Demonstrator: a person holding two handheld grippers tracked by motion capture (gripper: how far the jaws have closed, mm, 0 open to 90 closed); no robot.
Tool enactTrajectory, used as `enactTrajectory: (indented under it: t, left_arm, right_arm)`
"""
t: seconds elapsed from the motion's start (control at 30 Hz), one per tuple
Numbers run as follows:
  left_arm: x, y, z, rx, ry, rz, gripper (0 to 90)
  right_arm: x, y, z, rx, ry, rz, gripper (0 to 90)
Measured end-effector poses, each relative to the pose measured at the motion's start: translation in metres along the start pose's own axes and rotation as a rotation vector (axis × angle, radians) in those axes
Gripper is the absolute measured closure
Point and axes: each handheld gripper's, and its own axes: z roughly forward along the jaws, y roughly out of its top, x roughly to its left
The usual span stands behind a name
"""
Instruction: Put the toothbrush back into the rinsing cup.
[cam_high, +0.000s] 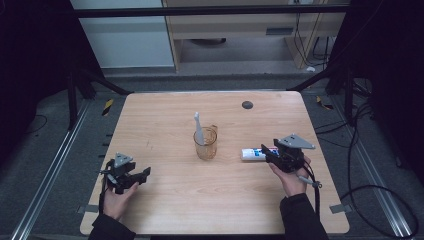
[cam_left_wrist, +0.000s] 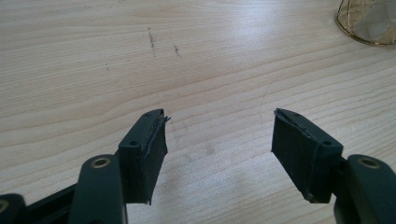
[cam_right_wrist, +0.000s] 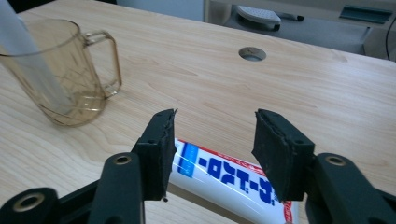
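A white toothpaste tube (cam_high: 252, 153) with blue and red print lies flat on the wooden table (cam_high: 175, 200), right of centre. My right gripper (cam_high: 268, 154) hovers low over the tube's right part. In the right gripper view the jaws (cam_right_wrist: 215, 114) stand apart, and the tube (cam_right_wrist: 224, 175) runs across beneath and between them with no pad pressing on it. An amber see-through cup (cam_high: 206, 145) with a handle stands at the table's middle, a white toothbrush (cam_high: 198, 129) leaning in it. My left gripper (cam_high: 145, 172) rests at the front left, open (cam_left_wrist: 219, 113) over bare wood.
A round cable hole (cam_high: 247, 105) sits in the table near its far edge. The cup (cam_right_wrist: 70, 70) stands to the left of and beyond my right jaws. Its rim (cam_left_wrist: 369, 21) shows at the top right of the left gripper view. Cables trail on the floor at the right.
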Motion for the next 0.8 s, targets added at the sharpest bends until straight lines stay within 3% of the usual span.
enactTrajectory:
  t: [0.53,0.8]
  left_arm:
    - [-0.001,0.0,0.0,-0.006,-0.006,-0.003,36.4]
    - [0.0,0.001,-0.001,-0.005,-0.002,-0.001,37.1]
  right_arm:
    - [-0.019,-0.009,0.025,0.056,-0.037,0.029,62.1]
    - [-0.013,-0.005,0.038,0.061,-0.015,0.046,69.1]
